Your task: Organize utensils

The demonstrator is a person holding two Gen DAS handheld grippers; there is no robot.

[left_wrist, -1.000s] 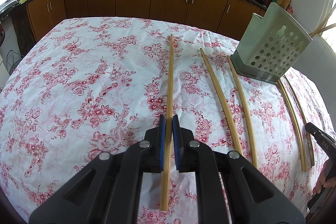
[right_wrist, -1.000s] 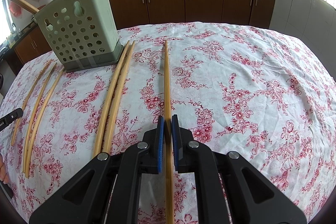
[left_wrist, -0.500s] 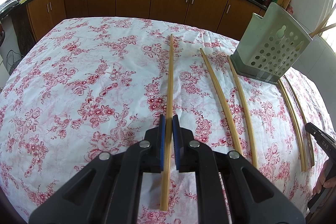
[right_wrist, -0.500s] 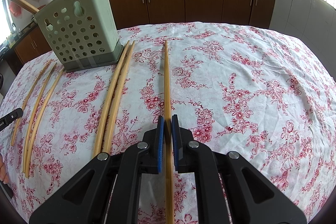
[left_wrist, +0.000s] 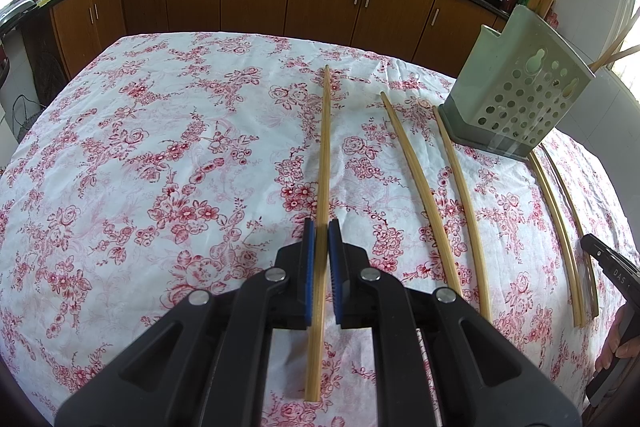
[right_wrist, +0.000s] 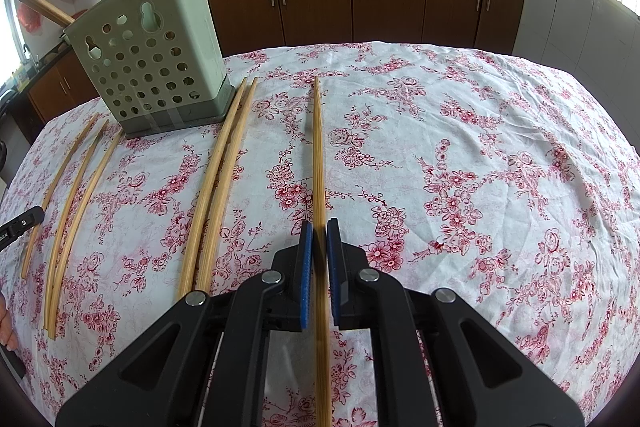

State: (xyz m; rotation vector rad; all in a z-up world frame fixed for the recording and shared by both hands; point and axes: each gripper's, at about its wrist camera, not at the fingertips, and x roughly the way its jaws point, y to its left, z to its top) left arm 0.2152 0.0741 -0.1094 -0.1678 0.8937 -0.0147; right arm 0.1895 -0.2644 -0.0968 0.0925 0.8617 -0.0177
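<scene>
Long bamboo chopsticks lie on a floral tablecloth. My left gripper [left_wrist: 321, 227] is shut on one chopstick [left_wrist: 324, 147] that lies straight ahead on the cloth. My right gripper [right_wrist: 319, 229] is shut on another chopstick [right_wrist: 318, 147], also lying on the cloth. A pale green perforated utensil holder [left_wrist: 520, 99] stands upright at the far right in the left wrist view and at the far left in the right wrist view [right_wrist: 152, 67], with several chopsticks standing in it.
Two loose chopsticks [right_wrist: 218, 179] lie beside the held one, next to the holder; several more [right_wrist: 72, 195] lie further left. Brown kitchen cabinets [right_wrist: 360, 3] stand behind the table. The other gripper shows at the right edge of the left wrist view [left_wrist: 608, 259].
</scene>
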